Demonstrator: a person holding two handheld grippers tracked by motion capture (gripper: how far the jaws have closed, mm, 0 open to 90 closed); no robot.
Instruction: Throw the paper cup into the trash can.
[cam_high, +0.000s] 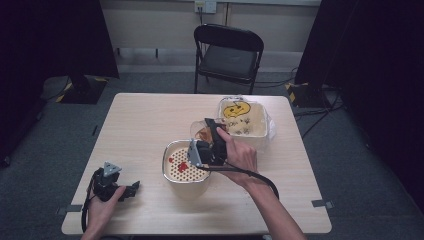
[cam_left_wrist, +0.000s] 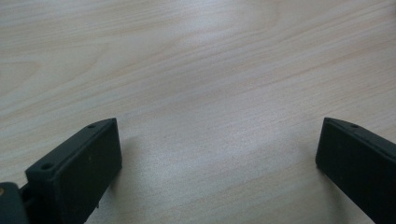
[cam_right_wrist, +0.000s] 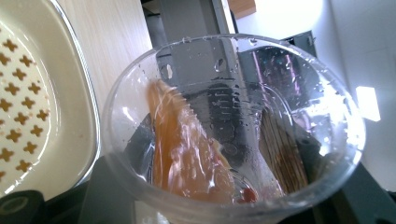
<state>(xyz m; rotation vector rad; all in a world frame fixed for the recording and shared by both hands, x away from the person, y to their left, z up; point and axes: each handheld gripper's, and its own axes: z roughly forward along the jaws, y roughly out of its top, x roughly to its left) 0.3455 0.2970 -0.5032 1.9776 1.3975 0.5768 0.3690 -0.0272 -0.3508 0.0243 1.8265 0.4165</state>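
Wood-grain table (cam_left_wrist: 210, 70) under spread left tool (cam_left_wrist: 219, 154); right tool (cam_high: 212, 145) clamped on sauce-smeared clear cup (cam_right_wrist: 233, 126).

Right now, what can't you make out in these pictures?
- High view: the right gripper jaws' hold on the clear cup is hidden behind gripper body and hand.
- Right gripper view: the orange liquid is smeared; what it is stays unclear.
- High view: the red bits in the perforated basket are too small to identify.
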